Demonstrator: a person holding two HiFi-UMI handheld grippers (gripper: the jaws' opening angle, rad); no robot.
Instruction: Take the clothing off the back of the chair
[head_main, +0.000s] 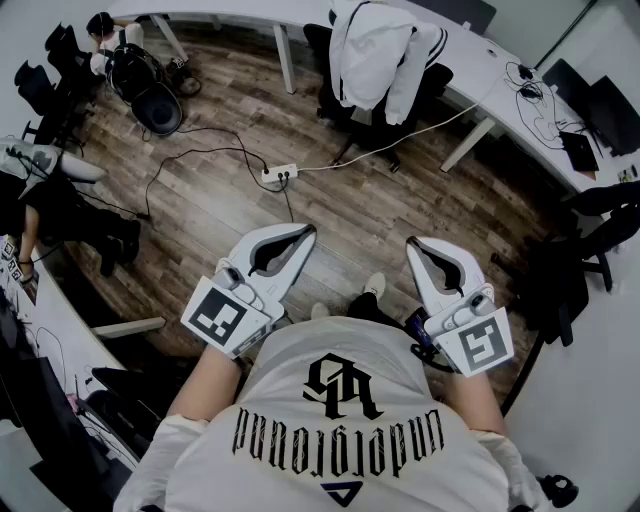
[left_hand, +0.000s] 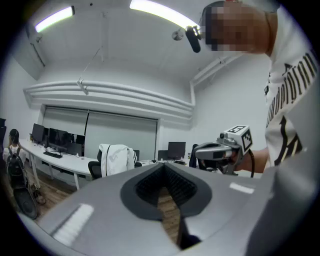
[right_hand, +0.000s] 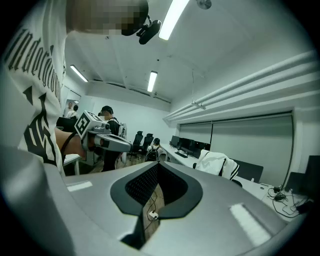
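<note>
Now both my pairs of jaws are closed and hold nothing. The left gripper (left_hand: 162, 167) has its jaws pressed together, and only the wooden floor (head_main: 200, 210) shows through the small opening behind the tips. The right gripper (right_hand: 156, 166) is the same, its jaws together and empty. I hold the two grippers side by side in front of my body, a little apart, both pointing nearly level into the room. The clothing (head_main: 372, 48), a white jacket with dark stripes on the sleeve, hangs over the back of a black chair (head_main: 392, 128), well ahead of both grippers and touched by neither. The chair stands at a long white bench (head_main: 505, 88). On the floor between me and the chair lies a white power strip (head_main: 279, 174) with cables.
</note>
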